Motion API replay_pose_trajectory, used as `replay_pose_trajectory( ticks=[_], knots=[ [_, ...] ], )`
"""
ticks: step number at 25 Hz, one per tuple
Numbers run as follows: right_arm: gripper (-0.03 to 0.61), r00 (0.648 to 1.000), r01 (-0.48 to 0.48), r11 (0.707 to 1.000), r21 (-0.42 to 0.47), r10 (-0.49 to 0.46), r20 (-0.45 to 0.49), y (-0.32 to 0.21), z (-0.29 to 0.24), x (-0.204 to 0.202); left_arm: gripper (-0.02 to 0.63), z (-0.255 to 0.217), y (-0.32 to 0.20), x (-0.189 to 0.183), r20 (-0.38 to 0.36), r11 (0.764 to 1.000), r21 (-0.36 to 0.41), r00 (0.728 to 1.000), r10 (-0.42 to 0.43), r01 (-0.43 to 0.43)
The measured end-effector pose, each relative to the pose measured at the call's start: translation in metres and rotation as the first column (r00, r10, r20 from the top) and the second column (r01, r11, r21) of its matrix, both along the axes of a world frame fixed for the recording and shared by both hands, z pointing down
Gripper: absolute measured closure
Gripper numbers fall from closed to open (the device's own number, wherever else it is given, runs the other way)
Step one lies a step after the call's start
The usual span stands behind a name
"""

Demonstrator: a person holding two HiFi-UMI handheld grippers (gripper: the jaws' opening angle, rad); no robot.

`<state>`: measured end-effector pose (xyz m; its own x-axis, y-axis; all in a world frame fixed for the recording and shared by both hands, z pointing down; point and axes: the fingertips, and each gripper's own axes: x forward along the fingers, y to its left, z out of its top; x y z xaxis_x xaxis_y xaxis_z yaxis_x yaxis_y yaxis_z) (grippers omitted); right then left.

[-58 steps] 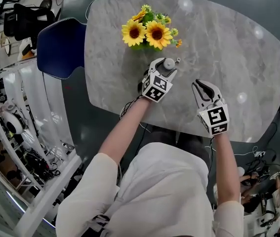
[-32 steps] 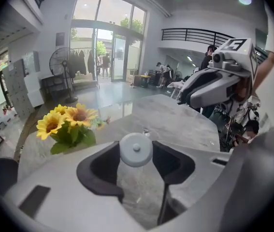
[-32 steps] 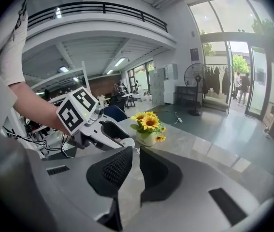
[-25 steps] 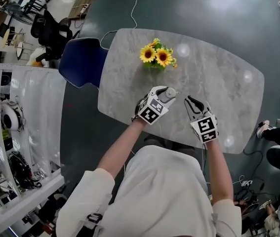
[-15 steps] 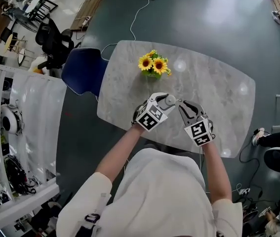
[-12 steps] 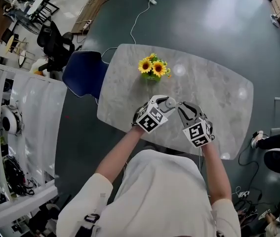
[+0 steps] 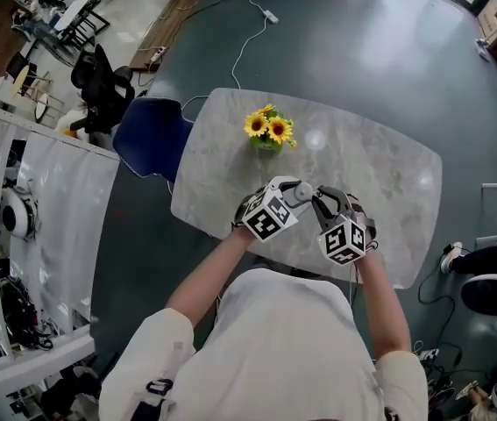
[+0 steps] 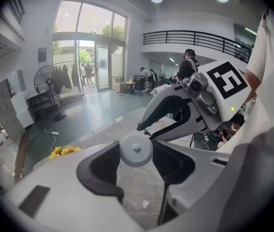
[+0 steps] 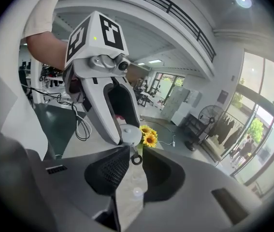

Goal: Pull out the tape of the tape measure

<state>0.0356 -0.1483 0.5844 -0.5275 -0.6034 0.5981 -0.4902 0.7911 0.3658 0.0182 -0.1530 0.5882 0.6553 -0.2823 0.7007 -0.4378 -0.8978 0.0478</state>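
Fingers [image 8: 103, 164] of the left gripper [image 7: 293, 194] were clamped on the round grey tape measure [image 8: 136, 150], one pad on each side of the case, with the case at the very tips. Fingers [image 9: 108, 170] of the right gripper [image 9: 135, 154] were part-way open and had just been opening. The tape's small dark pull ring [image 9: 137, 159] hung between them at the tips, with no pad pressing on it as far as the right gripper view showed. So the right side held nothing yet. What changed: a second ago the right gripper stood well apart from the left one. It had since swung in and rolled until its tips met the left gripper's, right under the case. That read as lining up for the grab, so the tape was not out and the pull was not started. Likely next step: close on the ring, then draw the two grippers apart. The ring was thin and hung loose, so a miss or a slip looked possible. Both grippers were held over the near edge of the grey marble table [image 7: 379, 174], apparently clear of its top. The sunflowers [image 7: 268, 128] stood well beyond them, at the far side.
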Motion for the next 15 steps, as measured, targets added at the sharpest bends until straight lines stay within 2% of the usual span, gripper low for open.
replay_pose_trajectory(
  ticks=[2,7,15],
  knots=[
    [0.494,1.000,0.015,1.000,0.016,-0.015,-0.023,0.000,0.000,0.000,0.397,0.000,0.001,0.001,0.003,1.000,0.002,1.000,0.008,-0.008],
    [0.499,0.999,0.023,0.999,0.033,-0.022,-0.042,0.000,-0.002,0.003,0.397,-0.002,0.002,0.003,0.006,1.000,0.007,1.000,0.020,-0.020],
    [0.503,0.999,-0.038,0.999,-0.015,0.039,0.020,-0.004,-0.004,0.013,0.397,-0.004,0.000,-0.001,-0.006,1.000,0.026,1.000,0.013,-0.012]
  ],
)
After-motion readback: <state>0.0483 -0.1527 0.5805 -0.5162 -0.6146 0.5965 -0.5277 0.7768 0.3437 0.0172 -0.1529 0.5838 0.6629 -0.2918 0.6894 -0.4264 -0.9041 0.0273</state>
